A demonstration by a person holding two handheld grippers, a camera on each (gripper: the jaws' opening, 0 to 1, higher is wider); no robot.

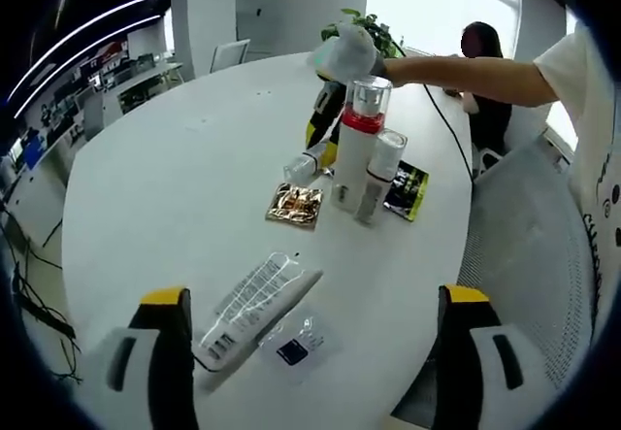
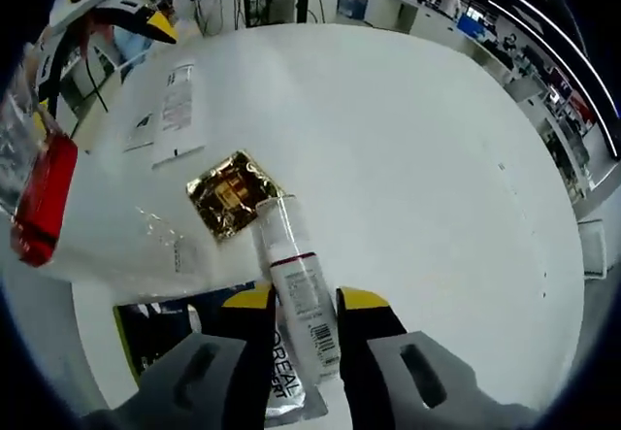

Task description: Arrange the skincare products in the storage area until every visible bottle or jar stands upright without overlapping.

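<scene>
White bottle w/ red band (image 1: 360, 144) upright beside leaning slim bottle (image 1: 379, 174); white tube (image 1: 256, 307) flat on table.

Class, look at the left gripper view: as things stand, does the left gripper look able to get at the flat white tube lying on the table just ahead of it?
Probably yes. The left gripper stands open, and the flat white tube lies just ahead between its jaws on the bare table, nothing between them.

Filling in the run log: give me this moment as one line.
left gripper: open, above lying tube | right gripper: shut on small bottle | tall bottle: upright
</scene>
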